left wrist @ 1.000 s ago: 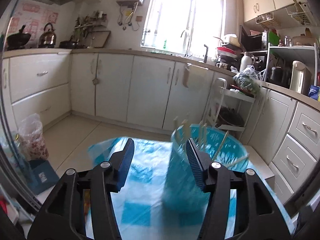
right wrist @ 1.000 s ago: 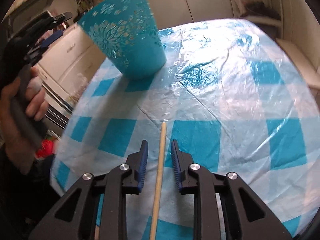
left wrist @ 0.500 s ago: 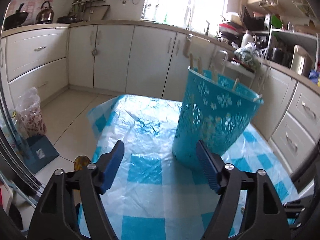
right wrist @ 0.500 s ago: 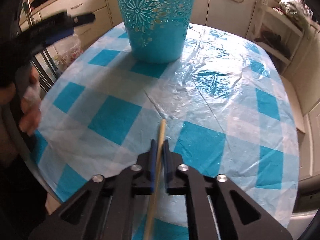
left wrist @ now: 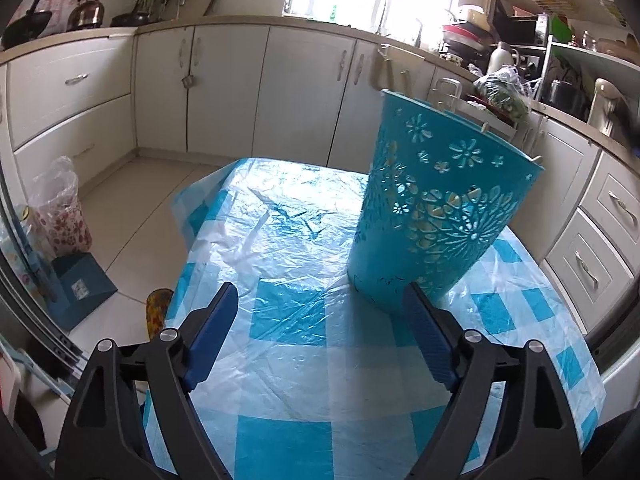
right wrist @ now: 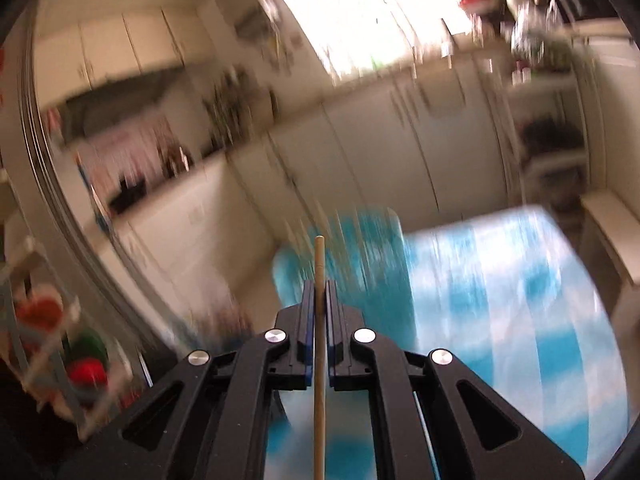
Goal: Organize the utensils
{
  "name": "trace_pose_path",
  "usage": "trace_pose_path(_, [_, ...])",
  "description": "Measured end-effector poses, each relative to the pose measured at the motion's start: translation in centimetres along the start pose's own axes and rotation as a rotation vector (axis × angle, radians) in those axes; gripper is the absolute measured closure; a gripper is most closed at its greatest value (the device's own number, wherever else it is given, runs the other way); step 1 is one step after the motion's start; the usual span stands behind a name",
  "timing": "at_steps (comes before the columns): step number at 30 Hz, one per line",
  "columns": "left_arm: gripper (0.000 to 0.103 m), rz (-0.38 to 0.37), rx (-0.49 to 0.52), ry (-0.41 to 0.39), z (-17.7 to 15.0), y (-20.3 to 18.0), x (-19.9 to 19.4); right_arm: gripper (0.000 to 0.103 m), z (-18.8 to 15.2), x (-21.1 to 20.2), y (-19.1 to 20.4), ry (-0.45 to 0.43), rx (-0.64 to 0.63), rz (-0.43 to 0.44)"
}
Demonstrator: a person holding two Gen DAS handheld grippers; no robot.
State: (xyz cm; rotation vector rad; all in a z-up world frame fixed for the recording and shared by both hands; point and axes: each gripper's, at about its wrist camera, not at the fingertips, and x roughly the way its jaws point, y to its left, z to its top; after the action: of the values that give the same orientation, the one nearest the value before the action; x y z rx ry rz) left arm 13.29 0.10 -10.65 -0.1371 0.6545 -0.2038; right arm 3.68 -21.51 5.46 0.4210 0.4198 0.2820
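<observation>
On the checked blue-and-white tablecloth (left wrist: 288, 364) stands the turquoise utensil holder (left wrist: 440, 216), a tall pierced cup with several pale sticks showing above its rim and through its cut-outs, presumably gathered there so they stand upright together; the left gripper (left wrist: 320, 336) sits low before it with its jaws spread wide and nothing between them, the right-hand pad just in front of the cup's base, apparently placed to steady or clasp the cup while the other hand delivers. Its jaws have just been opening, and no thing lies between them. Up in the air, the right gripper (right wrist: 319, 300) is clamped tight on a single wooden chopstick (right wrist: 319, 364), which runs lengthwise between the pads with its tip poking out ahead, aimed toward the blurred turquoise cup beyond; held along the fingers like this, it can probably be slid tip-first into the cup.

Compared with a second ago, the chopstick no longer lies on the cloth between parted jaws; it is pinched and carried up off the table, the view streaked with motion; the left view now shows the cup nearer and lower in frame, the fingers wider apart.
</observation>
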Motion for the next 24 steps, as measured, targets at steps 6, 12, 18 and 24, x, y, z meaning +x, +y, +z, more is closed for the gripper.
trace_pose_path(6, [0.020, 0.011, -0.021, 0.011, 0.0, 0.4, 0.3, 0.097, 4.6, 4.2, 0.8, -0.220, 0.026, -0.060])
trace_pose_path(12, [0.020, -0.007, -0.033, 0.035, 0.0, 0.6, 0.9, 0.097, 4.2, 8.6, 0.3, -0.242, -0.022, -0.161])
trace_pose_path(18, [0.020, -0.025, -0.037, 0.041, 0.0, 0.4, 1.1, 0.097, 1.4, 9.6, 0.8, -0.177, -0.124, -0.215])
trace_pose_path(24, [0.017, -0.023, -0.056, 0.052, 0.0, 0.7, 1.3, 0.089, -1.3, 9.0, 0.6, -0.077, -0.199, -0.212])
